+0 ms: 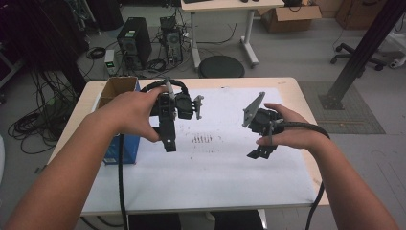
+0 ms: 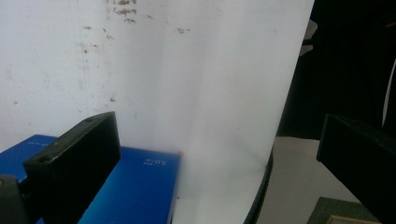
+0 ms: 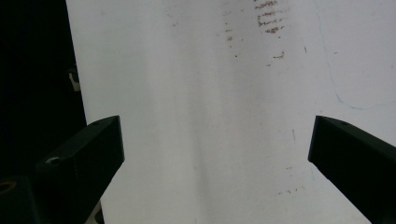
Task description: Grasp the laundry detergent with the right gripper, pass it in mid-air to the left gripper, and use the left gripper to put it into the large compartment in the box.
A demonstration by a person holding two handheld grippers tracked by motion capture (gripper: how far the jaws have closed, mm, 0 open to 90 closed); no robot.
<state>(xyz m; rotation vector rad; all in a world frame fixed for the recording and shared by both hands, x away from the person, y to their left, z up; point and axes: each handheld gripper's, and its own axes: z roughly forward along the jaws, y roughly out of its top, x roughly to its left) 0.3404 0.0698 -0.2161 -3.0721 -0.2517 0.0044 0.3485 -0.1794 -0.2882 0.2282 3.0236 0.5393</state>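
A white sheet (image 1: pixel 225 167) covers most of the wooden table (image 1: pixel 299 91). A person's left hand holds my left gripper (image 1: pixel 168 145) above the sheet's left part, jaws pointing toward the table's near side. In the left gripper view my left gripper (image 2: pixel 219 135) stands open, jaws wide apart, nothing between them. My right gripper (image 1: pixel 259 153) hangs above the sheet's right half, with its grey plate (image 1: pixel 253 109) tilted up. In the right gripper view my right gripper (image 3: pixel 215 130) is open over bare sheet (image 3: pixel 196 93).
A blue box (image 1: pixel 125 143) with an open cardboard top stands at the table's left edge, close to the left hand; its blue side (image 2: pixel 135 186) lies by the left jaw. Dark smudges (image 1: pixel 202 139) mark the sheet's middle. Computer towers (image 1: pixel 135 43), cables and a second desk lie beyond.
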